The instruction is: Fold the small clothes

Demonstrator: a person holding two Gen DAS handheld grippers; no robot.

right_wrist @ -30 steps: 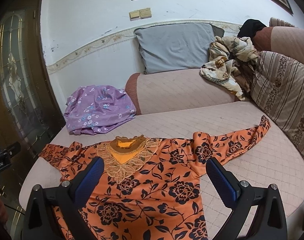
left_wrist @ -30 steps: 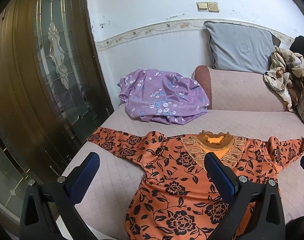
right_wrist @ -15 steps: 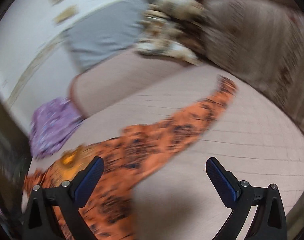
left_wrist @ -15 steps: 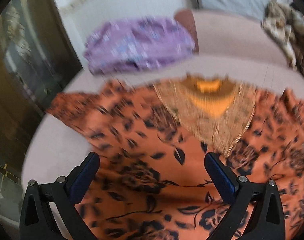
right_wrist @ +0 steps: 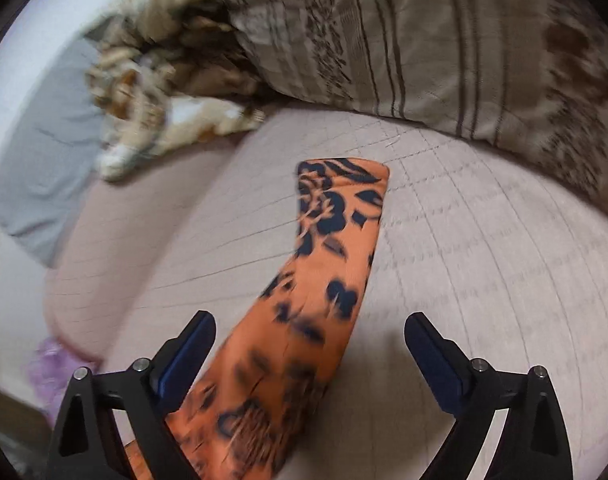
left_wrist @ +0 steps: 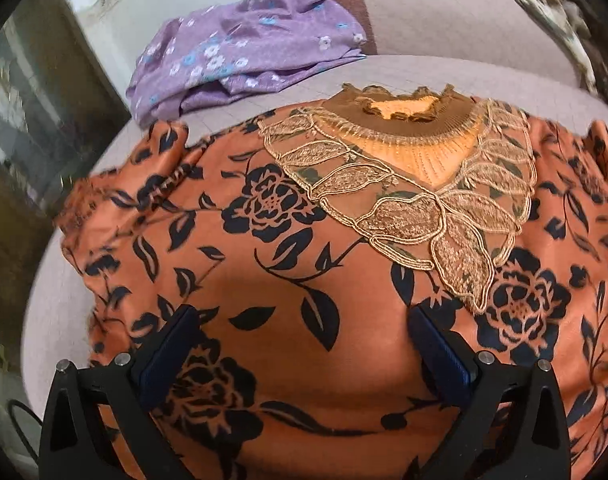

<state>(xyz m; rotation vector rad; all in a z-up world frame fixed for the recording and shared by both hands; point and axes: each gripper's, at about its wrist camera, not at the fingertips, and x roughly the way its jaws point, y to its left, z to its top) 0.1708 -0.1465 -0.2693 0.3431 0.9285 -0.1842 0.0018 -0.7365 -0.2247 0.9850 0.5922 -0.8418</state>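
Both my grippers have dropped from a wide look at the couch to close over the blouse, and my right gripper [right_wrist: 309,344] has swung out along the sleeve [right_wrist: 335,248], its jaws just easing in a touch yet wide apart, the sleeve lying between them ungripped. My left gripper [left_wrist: 304,340] hangs equally wide and empty over the chest of the orange floral blouse [left_wrist: 296,240], which lies spread face up on the couch seat [right_wrist: 483,280]. I judge this the approach to the first fold: next I must pinch the sleeve near its cuff and carry it inward across the body. Bare seat surrounds the cuff; the striped cushion [right_wrist: 443,40] beyond and the purple garment [left_wrist: 240,48] past the collar bound my room.
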